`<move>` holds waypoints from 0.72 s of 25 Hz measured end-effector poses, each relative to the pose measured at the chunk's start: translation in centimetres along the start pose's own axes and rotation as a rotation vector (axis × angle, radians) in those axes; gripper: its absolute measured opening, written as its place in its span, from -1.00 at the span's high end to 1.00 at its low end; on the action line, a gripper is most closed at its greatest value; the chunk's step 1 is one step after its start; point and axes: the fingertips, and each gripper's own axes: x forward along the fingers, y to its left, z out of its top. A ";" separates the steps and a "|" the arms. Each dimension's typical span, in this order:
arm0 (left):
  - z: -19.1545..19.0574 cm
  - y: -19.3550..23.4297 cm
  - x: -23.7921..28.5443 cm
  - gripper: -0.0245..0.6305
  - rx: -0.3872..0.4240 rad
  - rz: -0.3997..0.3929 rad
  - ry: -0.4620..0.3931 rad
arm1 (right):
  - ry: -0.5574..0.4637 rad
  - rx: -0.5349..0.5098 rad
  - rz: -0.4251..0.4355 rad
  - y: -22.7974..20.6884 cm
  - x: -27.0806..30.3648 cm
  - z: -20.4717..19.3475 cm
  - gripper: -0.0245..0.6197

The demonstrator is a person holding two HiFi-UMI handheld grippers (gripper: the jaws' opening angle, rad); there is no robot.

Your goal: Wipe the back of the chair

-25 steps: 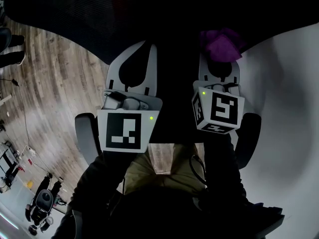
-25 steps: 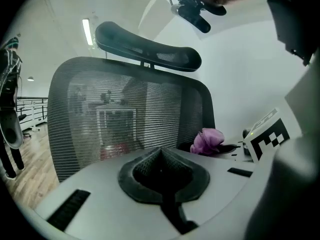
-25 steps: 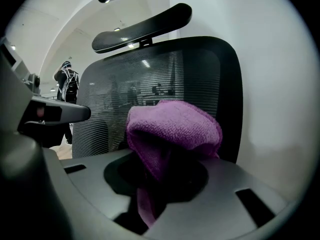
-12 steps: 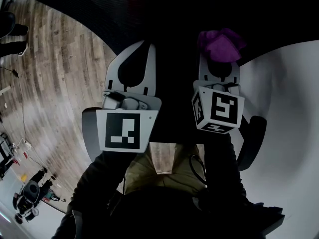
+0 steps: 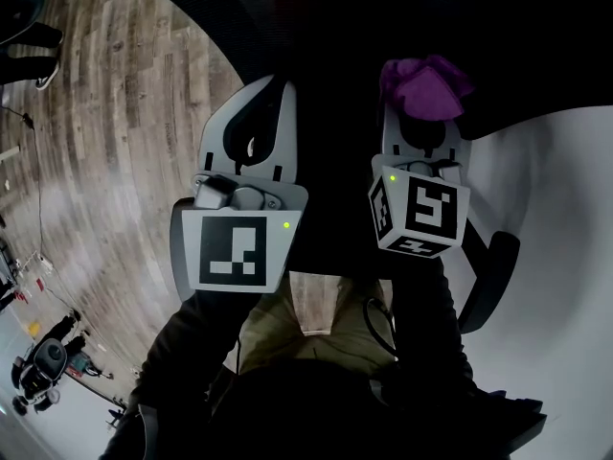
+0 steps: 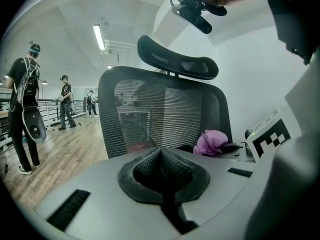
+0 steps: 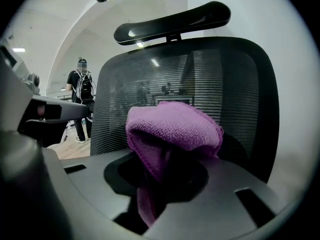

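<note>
Your right tool [image 7: 165,179] clamps the purple cloth [image 7: 172,126], seemingly just short of the mesh chair back [image 7: 235,99]; press flat, sweep evenly. Your left tool [image 6: 162,171] sits closed, empty.

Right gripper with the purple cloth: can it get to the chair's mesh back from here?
Probably yes. The right gripper is shut on the purple cloth, and the mesh back of the chair stands straight ahead of it in the right gripper view, with nothing between cloth and mesh.
</note>
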 end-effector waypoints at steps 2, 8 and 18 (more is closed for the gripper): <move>-0.6 -0.6 -0.6 0.90 0.006 0.012 -0.005 | -0.008 0.002 0.006 -0.2 -0.7 -0.8 0.65; 0.6 4.6 -1.0 0.90 -0.029 0.033 0.007 | 0.018 -0.017 0.019 3.9 1.5 1.5 0.65; 0.7 9.0 -2.6 0.90 -0.047 0.073 0.007 | 0.042 -0.037 0.068 8.8 3.4 2.3 0.65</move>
